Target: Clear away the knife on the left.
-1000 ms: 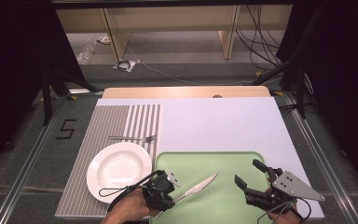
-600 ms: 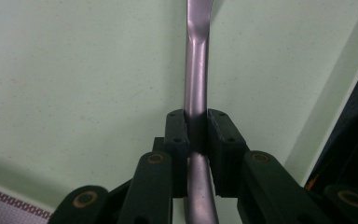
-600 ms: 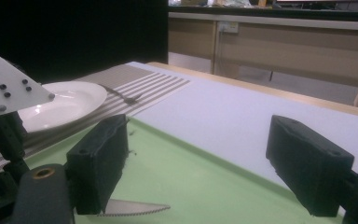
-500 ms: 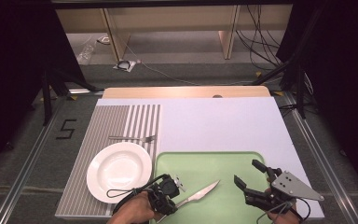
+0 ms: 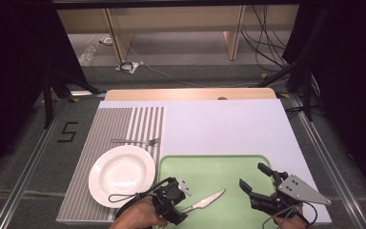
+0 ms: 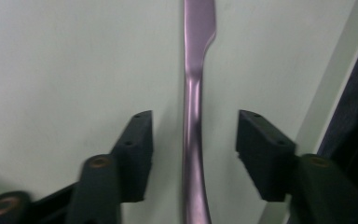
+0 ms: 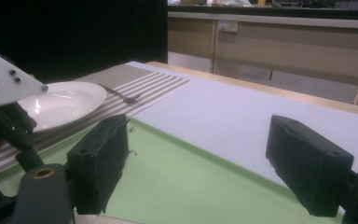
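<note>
The green tray (image 5: 209, 164) sat at six o'clock, and the knife (image 5: 204, 202) lay flat on it. My left claw (image 6: 193, 156) had just been opening, pads clear of the handle between them; I judged a straight lift-away safest. My right claw (image 5: 257, 183) stood open at five o'clock, holding nothing.

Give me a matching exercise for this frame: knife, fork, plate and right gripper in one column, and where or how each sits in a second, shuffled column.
Things:
1. knife
2. fork
3. plate
4. right gripper

Places or states:
A. on the striped mat, beyond the plate
B. jaws open with nothing between them, over the green tray's right part
C. on the striped mat, just left of the tray
D. lying on the tray, handle between the left gripper's parted jaws, which have just been opening

Pairs: 1-D, 2-A, 3-C, 4-B
</note>
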Demonstrator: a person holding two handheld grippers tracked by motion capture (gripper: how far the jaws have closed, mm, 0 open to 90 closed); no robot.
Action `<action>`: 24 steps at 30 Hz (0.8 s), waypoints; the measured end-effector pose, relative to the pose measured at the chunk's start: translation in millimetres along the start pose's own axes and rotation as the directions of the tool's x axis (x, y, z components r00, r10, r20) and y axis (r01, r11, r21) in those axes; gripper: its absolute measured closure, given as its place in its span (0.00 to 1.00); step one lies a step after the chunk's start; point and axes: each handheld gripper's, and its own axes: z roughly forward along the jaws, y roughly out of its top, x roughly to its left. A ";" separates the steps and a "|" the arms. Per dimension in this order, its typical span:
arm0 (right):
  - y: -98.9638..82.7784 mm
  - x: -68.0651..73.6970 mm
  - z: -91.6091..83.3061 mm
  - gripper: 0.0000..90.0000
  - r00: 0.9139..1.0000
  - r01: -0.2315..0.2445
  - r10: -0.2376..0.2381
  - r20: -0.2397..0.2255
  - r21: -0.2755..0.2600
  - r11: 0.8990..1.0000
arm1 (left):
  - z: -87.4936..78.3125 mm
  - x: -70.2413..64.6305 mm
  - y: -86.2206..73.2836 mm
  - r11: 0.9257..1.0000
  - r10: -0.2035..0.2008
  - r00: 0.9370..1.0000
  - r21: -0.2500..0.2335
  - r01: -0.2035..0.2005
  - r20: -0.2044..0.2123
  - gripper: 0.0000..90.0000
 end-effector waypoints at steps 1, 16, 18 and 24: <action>-0.1 0.0 0.2 0.24 1.000 -0.002 0.002 0.000 0.001 1.000 | -0.2 -1.6 1.4 1.000 0.007 1.000 -0.015 -0.007 -0.006 0.47; 0.3 0.1 -0.5 0.24 1.000 0.003 -0.004 0.005 0.009 1.000 | 20.8 -17.7 12.6 0.988 0.137 0.990 -0.075 -0.138 -0.012 0.98; 0.3 0.1 -0.2 0.24 1.000 0.002 -0.002 0.004 0.006 1.000 | 24.9 -19.2 13.5 0.989 0.129 0.992 -0.078 -0.129 -0.004 0.99; 0.4 0.0 -0.6 0.24 1.000 0.004 -0.004 0.003 0.004 1.000 | 31.2 -20.2 13.4 0.990 0.128 0.992 -0.066 -0.128 -0.010 0.99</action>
